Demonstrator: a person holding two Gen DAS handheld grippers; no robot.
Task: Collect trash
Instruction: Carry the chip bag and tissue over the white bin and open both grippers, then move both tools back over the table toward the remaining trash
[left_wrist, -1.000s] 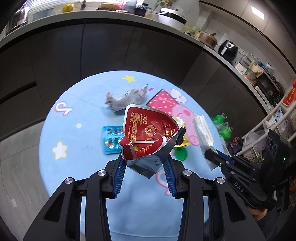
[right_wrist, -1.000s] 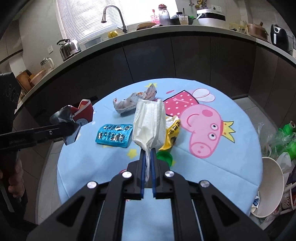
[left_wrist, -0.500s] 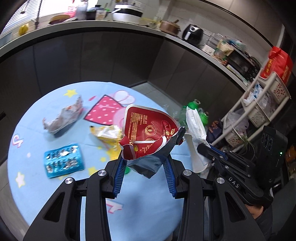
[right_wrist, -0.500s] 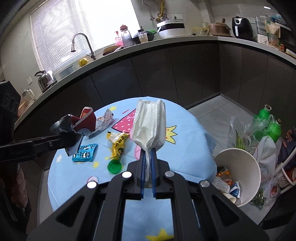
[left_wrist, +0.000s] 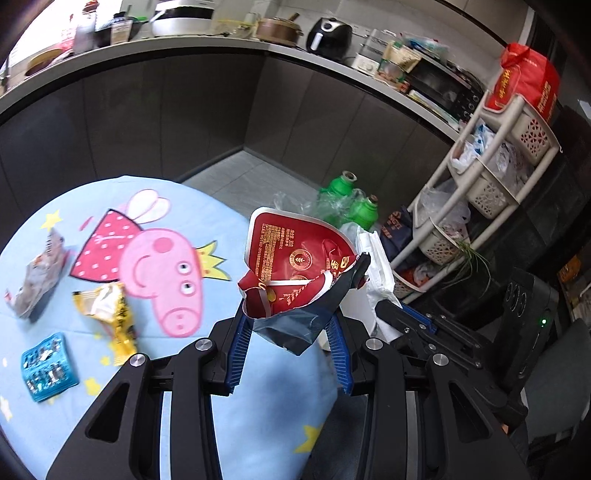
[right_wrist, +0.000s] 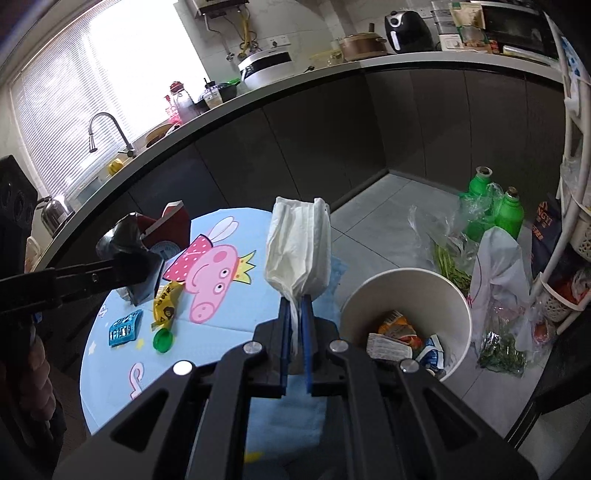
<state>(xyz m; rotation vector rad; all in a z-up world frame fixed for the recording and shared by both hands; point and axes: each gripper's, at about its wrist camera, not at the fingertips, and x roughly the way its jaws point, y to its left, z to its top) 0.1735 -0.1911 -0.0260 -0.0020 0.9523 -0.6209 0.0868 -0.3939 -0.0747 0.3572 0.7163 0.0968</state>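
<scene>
A blue cartoon tablecloth (right_wrist: 229, 314) covered the round table; the left gripper (left_wrist: 290, 325) pinched a red wrapper (left_wrist: 295, 273), the right gripper (right_wrist: 295, 314) clamped a white tissue (right_wrist: 299, 251), bin (right_wrist: 406, 291) at four o'clock.

**Hidden, cropped and blurred**

The red snack bag (left_wrist: 295, 266) covers most of the white tissue (left_wrist: 373, 258) behind it. The grey wrapper (left_wrist: 35, 273) is motion-blurred. The bin's (right_wrist: 406, 284) bottom lies behind the right gripper (right_wrist: 295, 325). Print on the blue blister pack (right_wrist: 123, 328) is unreadable.

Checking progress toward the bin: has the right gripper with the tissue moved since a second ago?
Yes. The right gripper, shut on the tissue, swung off the table toward the bin.
</scene>
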